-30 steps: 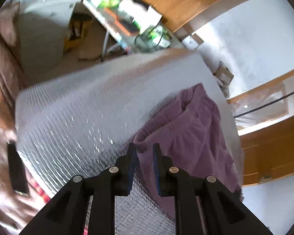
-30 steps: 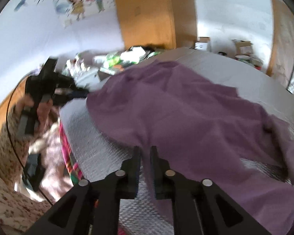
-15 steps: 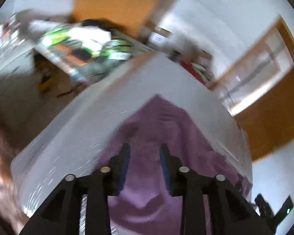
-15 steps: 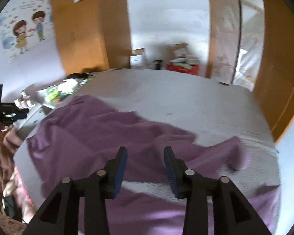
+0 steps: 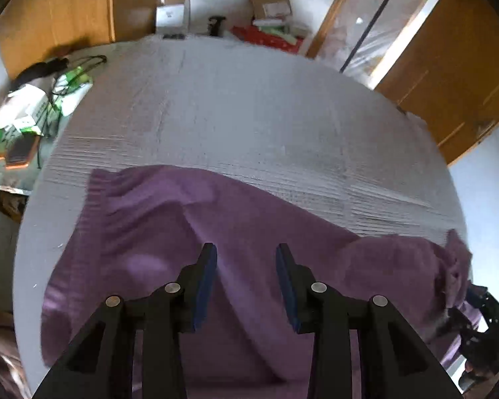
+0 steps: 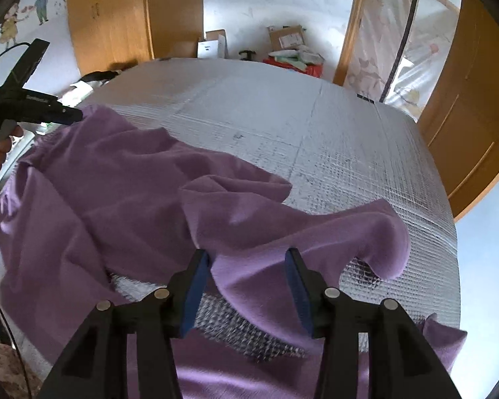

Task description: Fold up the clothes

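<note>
Left wrist view had the left gripper [image 5: 246,252] with its fingers [image 5: 207,274] parted, having just been opening, nothing pinched between them; the purple garment [image 5: 156,232] lay below and beyond. In the right wrist view the right gripper [image 6: 248,259] likewise had its fingers [image 6: 196,282] released and spread, jaws just widened, a fold of the same cloth showing in the gap but not squeezed by the blue pads. Only the right view showed the left tool from outside, at the far left edge with a hand [image 6: 0,146] on its handle, and the cartoon wall sticker [image 6: 23,10]; only the left view showed the cluttered side table [image 5: 26,113] with green packets. The garment sprawled crumpled across the near part of the silver quilted surface [image 6: 332,139], one sleeve-like end curling at the right, a patch of the silver surface showing through between folds. Cardboard boxes [image 6: 284,38] and wooden doors stood beyond.
</note>
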Demonstrator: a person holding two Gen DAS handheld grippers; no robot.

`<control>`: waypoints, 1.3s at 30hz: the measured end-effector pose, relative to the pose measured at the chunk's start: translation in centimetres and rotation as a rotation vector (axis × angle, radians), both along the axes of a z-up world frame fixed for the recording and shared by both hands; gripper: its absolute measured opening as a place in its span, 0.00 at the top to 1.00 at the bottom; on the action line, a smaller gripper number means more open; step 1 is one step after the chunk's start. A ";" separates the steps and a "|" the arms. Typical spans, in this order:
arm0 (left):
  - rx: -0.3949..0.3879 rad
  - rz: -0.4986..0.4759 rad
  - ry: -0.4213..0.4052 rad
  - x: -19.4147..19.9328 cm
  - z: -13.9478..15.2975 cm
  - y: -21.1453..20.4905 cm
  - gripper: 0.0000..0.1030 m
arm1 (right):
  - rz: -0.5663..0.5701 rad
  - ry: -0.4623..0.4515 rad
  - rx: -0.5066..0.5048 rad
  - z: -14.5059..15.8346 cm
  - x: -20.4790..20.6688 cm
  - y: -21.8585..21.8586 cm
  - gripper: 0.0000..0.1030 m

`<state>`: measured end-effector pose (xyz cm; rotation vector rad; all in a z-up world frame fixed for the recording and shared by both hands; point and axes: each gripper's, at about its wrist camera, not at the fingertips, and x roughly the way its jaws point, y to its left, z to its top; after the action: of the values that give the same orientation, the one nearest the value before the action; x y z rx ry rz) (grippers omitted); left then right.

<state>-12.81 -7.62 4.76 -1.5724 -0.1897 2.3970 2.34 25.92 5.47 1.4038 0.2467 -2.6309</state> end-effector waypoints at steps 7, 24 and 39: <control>-0.026 0.038 -0.066 -2.0 -2.6 -0.5 0.63 | -0.029 -0.051 0.016 -2.0 -1.8 0.5 0.55; -0.038 0.127 -0.016 -2.8 -2.1 -3.2 0.63 | -0.211 0.088 0.021 1.2 -3.9 5.8 0.85; -0.058 0.234 -0.009 -4.5 -2.8 -3.7 0.63 | -0.378 0.082 0.084 1.4 -7.6 12.1 0.87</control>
<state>-17.28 -11.31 2.00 -1.6698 -0.3252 2.5922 -5.23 38.00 6.91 1.4984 0.1100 -3.0171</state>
